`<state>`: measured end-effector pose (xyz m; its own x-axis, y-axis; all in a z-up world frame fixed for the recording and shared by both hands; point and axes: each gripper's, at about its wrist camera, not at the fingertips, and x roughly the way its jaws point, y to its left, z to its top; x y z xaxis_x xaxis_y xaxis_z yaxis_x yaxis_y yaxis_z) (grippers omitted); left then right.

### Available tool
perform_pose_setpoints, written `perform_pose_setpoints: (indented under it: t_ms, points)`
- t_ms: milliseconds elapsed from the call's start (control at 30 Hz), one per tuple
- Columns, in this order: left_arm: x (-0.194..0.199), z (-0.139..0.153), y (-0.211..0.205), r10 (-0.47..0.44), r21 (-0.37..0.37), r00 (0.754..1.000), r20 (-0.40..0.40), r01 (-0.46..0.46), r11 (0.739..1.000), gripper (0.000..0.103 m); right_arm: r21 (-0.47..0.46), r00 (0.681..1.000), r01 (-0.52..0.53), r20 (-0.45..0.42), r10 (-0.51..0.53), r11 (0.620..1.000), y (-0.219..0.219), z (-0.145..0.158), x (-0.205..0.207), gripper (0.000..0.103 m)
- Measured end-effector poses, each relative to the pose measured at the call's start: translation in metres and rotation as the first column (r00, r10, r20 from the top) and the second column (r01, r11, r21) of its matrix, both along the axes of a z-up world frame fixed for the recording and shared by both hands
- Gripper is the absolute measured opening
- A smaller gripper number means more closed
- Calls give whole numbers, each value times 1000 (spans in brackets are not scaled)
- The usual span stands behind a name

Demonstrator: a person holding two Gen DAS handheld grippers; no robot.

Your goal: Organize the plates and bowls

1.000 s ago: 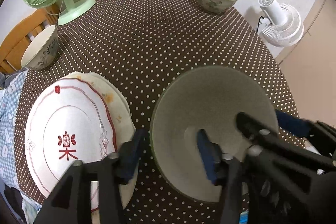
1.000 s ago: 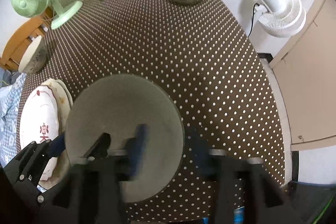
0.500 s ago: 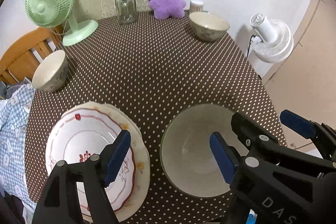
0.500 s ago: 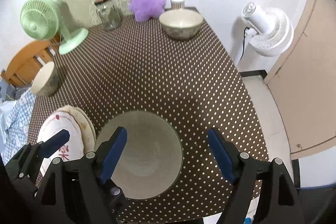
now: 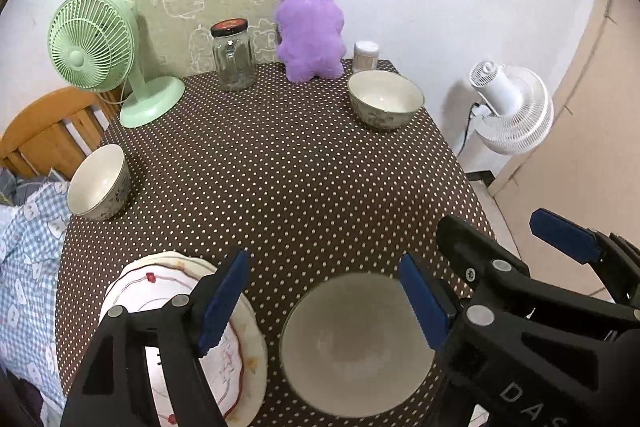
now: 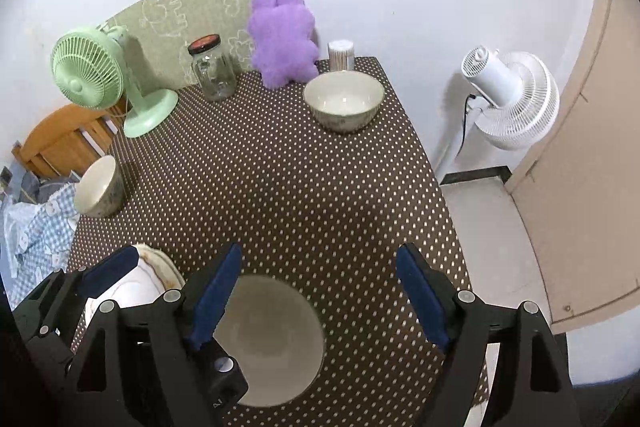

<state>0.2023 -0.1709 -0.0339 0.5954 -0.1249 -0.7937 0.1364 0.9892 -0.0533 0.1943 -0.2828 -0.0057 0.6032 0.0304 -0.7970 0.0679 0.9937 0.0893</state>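
A large grey-white bowl (image 5: 356, 343) sits on the dotted tablecloth at the near edge; it also shows in the right wrist view (image 6: 272, 339). Stacked white plates with red trim (image 5: 224, 355) lie left of it, and show in the right wrist view (image 6: 136, 287). A patterned bowl (image 5: 385, 105) stands at the far right, another (image 5: 98, 183) at the left edge. My left gripper (image 5: 324, 299) is open and empty, raised above the plates and big bowl. My right gripper (image 6: 318, 299) is open and empty above the big bowl.
At the back stand a green desk fan (image 5: 104, 51), a glass jar (image 5: 233, 55), a purple plush toy (image 5: 310, 31) and a small white cup (image 5: 365, 54). A white floor fan (image 5: 512, 107) stands right of the table. A wooden chair (image 5: 44, 131) is at the left.
Both grippers have let go of the big bowl, opened and drawn back and up. The bowl now rests on the table beside the plates.
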Motion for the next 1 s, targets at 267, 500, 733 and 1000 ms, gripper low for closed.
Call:
perform_pose_setpoints:
  t_ms: [267,500,733,1000]
  points:
    - [40,9,-32,55,5,998,27,-55,998,79,-12,998,-64,22,64,998,-33,10,47,82]
    - [73,18,-64,103,12,993,58,-104,994,79,-11,992,-115,52,116,993,-65,18,91,82]
    - [103,23,-87,142,14,987,76,-143,990,79,0,985,-156,69,155,988,-86,22,126,82]
    - [137,21,-95,192,10,978,81,-193,981,79,-4,978,-191,83,191,982,-95,18,168,82]
